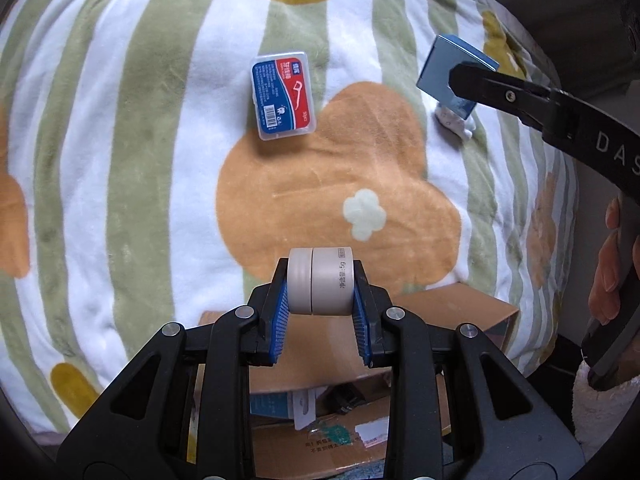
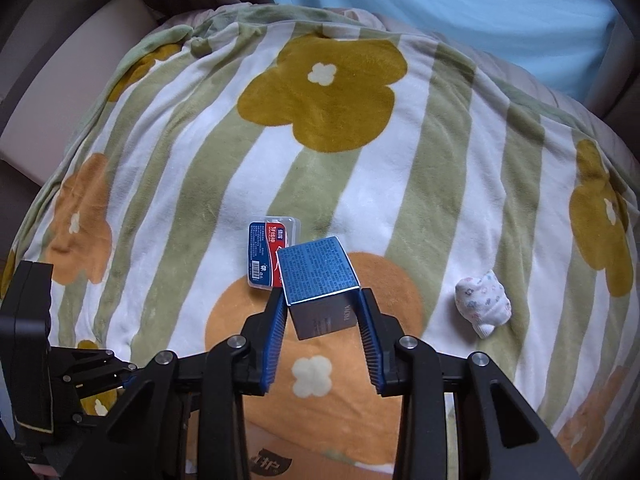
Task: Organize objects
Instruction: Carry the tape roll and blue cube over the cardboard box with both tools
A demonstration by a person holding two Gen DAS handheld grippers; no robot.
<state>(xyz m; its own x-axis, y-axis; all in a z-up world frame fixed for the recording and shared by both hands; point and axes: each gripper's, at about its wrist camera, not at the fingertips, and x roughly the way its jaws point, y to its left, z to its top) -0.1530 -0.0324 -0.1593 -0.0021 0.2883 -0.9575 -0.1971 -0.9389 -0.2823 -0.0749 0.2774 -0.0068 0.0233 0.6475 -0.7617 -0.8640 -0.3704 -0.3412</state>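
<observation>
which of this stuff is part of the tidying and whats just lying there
In the job: beige jar in left gripper, blue box in right gripper, floss pick case, small sock, cardboard box.
Lying about: flowered blanket.

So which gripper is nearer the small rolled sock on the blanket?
Right. The right gripper, shut on the blue box, hangs just above the sock. The left gripper, shut on the beige jar, sits well off to the sock's left, nearer the cardboard box.

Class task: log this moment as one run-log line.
left gripper: shut on small beige round jar | right gripper: shut on blue cardboard box | clear plastic floss-pick case: on striped fleece blanket
</observation>
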